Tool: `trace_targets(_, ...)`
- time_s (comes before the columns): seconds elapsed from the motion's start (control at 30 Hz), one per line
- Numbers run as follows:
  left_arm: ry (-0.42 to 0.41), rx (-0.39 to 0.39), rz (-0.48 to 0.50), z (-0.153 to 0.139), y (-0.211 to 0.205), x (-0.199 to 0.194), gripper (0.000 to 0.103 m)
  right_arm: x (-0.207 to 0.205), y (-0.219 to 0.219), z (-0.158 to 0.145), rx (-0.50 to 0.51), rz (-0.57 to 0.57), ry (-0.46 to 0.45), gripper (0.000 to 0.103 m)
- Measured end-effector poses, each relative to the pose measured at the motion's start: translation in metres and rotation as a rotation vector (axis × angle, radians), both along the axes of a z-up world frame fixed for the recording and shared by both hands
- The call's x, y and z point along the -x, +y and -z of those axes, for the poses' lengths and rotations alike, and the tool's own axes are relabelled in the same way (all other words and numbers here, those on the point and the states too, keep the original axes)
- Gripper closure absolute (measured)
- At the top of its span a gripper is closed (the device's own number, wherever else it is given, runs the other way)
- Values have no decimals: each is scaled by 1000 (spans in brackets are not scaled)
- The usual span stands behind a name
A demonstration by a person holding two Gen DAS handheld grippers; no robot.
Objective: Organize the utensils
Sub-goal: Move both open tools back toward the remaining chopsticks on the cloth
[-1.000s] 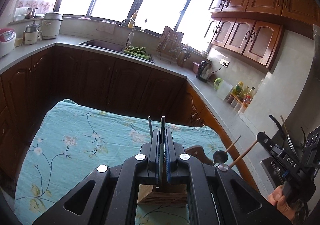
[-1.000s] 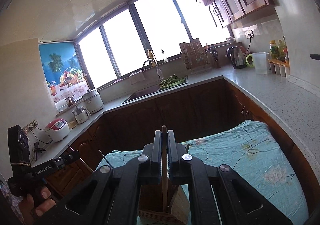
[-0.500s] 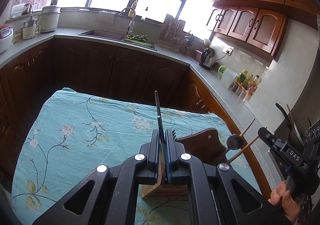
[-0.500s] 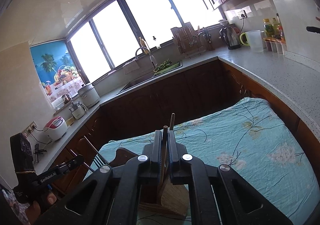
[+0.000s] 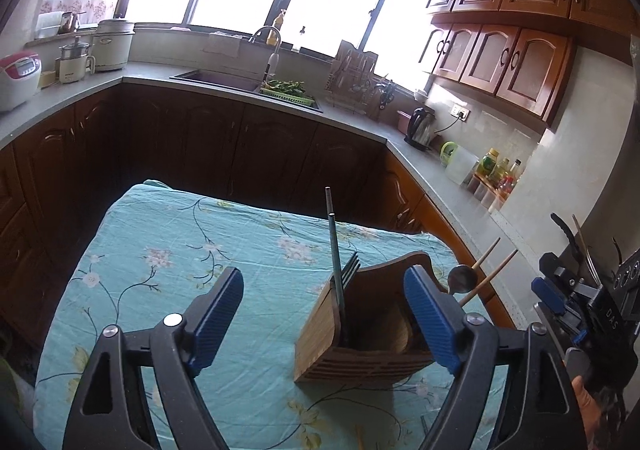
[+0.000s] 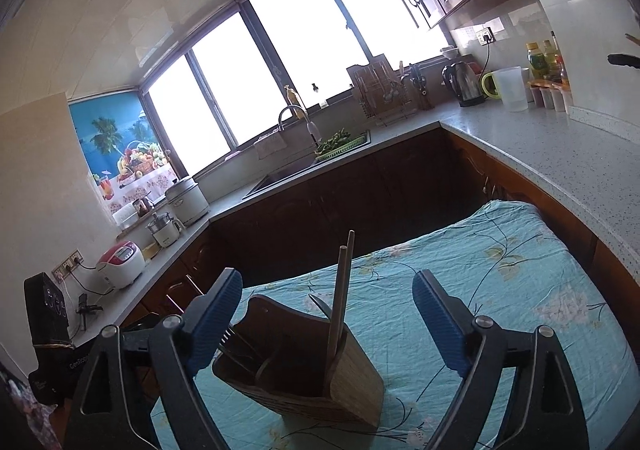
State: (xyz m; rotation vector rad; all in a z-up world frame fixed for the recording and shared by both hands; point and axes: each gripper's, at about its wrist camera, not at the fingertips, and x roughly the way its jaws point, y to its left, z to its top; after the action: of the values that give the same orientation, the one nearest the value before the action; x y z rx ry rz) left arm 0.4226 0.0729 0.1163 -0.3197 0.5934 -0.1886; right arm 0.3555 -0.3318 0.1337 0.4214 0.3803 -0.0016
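Low in both frames, the utensils stand in the wooden holder (image 5: 362, 334).
Dark chopsticks (image 5: 334, 250) and a fork (image 5: 351, 264) sit in one end, wooden chopsticks (image 6: 340, 290) in the other; both the left gripper (image 5: 324, 310) and right gripper (image 6: 328, 314) are opening their fingers with nothing pressed between. No loose utensils show on the blue-clothed counter (image 5: 180, 250), so sorting looks nearly finished.

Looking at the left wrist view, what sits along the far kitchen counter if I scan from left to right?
Red-and-white rice cooker → small white pot → large white cooker → sink faucet → green vegetables → dish rack → electric kettle → white jug → bottles.
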Motion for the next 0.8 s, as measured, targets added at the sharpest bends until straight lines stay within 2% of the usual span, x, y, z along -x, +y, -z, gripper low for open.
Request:
trace_targets(0.2,12,-40,-32,3,3,41,13,23,0,-2,-16,-2,15,5)
trace_targets(0.27,22,-55,-37,3,-1,56,9,32,3,-1,-15,-9,29,5)
trace_targets(0.43,79,-102,-39,10,-4,93,7,61,14,9,31,-23,77,4)
trace_targets(0.8,217,-178,14,35,-18,164,7,140,22,72,93,-13,260,3)
